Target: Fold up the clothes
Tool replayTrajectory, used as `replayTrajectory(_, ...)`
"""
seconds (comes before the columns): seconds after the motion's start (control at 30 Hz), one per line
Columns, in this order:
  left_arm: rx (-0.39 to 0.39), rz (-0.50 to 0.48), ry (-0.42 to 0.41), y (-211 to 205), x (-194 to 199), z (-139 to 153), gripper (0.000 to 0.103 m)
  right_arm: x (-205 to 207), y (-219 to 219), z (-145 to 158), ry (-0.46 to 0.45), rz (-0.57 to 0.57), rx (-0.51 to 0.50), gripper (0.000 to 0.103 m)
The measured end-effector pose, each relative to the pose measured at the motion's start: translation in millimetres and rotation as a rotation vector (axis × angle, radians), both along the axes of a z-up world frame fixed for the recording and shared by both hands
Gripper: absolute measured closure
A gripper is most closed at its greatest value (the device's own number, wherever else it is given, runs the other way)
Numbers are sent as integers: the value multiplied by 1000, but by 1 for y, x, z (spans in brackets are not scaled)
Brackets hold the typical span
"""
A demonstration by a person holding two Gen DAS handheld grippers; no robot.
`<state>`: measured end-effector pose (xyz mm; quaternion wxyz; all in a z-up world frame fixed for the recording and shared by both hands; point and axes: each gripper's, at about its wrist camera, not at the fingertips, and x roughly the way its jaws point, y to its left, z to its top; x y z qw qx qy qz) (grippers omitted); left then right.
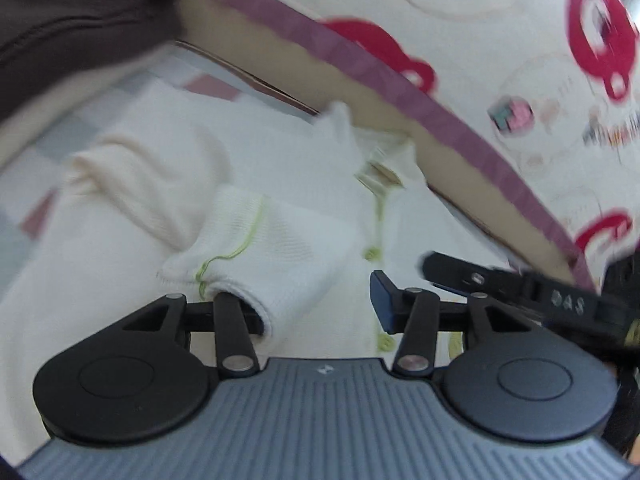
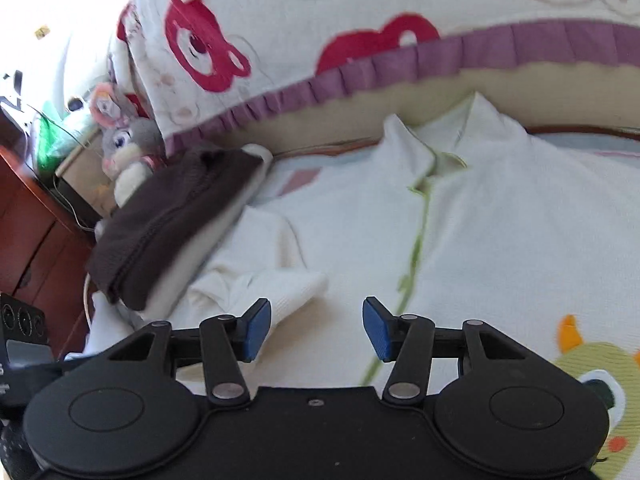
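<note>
A white knitted cardigan (image 1: 304, 152) with green trim and green buttons lies flat on the bed, collar (image 2: 440, 144) at the far side. One sleeve is folded across its front. In the left wrist view the sleeve's cuff (image 1: 240, 264) covers the left finger of my left gripper (image 1: 320, 308). Its right blue pad stands free and apart, so the jaws are open. One finger (image 1: 480, 276) of my right gripper reaches in from the right. In the right wrist view my right gripper (image 2: 316, 328) hovers open over the cardigan (image 2: 500, 220), the cuff (image 2: 292, 288) just beside its left pad.
A folded brown garment (image 2: 172, 216) lies left of the cardigan. A quilt with red bears and a purple ruffle (image 2: 400, 68) borders the far side. A plush rabbit (image 2: 124, 144) and a red wooden cabinet (image 2: 32, 232) stand at the far left.
</note>
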<state>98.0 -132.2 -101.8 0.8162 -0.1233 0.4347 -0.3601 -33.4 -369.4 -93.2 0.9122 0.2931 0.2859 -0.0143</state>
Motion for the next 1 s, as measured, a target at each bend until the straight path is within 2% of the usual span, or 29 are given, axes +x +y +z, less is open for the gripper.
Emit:
replayTrajectory(0.13, 4, 48, -9, 25, 10, 0, 58, 16, 39, 8, -13, 104, -214, 47)
replayTrajectory(0.23, -96, 1, 59, 31, 13, -7, 71, 19, 69, 8, -5, 198, -358, 47)
replayTrajectory(0.27, -122, -26, 67, 30, 12, -7, 79, 21, 75, 7, 2, 227, -391, 47)
replayTrajectory(0.3, -128, -52, 63, 30, 9, -5, 81, 22, 81, 6, 11, 266, -414, 47)
replayTrajectory(0.43, -125, -118, 50, 23, -6, 2, 78, 18, 111, 4, 54, 417, -502, 46)
replayTrajectory(0.5, -124, -139, 48, 22, -12, 4, 75, 21, 121, 1, 57, 436, -503, 44)
replayTrajectory(0.57, -107, -156, 35, 21, -17, 7, 56, 26, 125, -3, 48, 414, -478, 42)
replayTrajectory(0.7, -113, -161, 5, 19, -25, 16, 50, 33, 110, -8, 25, 273, -381, 41)
replayTrajectory(0.77, -139, -158, -34, 23, -30, 23, 50, 33, 92, -9, 39, 175, -305, 50)
replayTrajectory(0.8, -166, -157, -52, 27, -31, 26, 50, 31, 83, -10, 62, 123, -294, 61)
replayTrajectory(0.9, -230, -137, -61, 36, -29, 27, 48, 22, 57, -12, 152, -36, -303, 68)
replayTrajectory(0.93, -228, -122, -56, 38, -27, 25, 47, 19, 49, -13, 177, -69, -286, 68)
replayTrajectory(1.0, -145, -71, -53, 37, -21, 20, 47, 12, 37, -11, 205, -112, -248, 68)
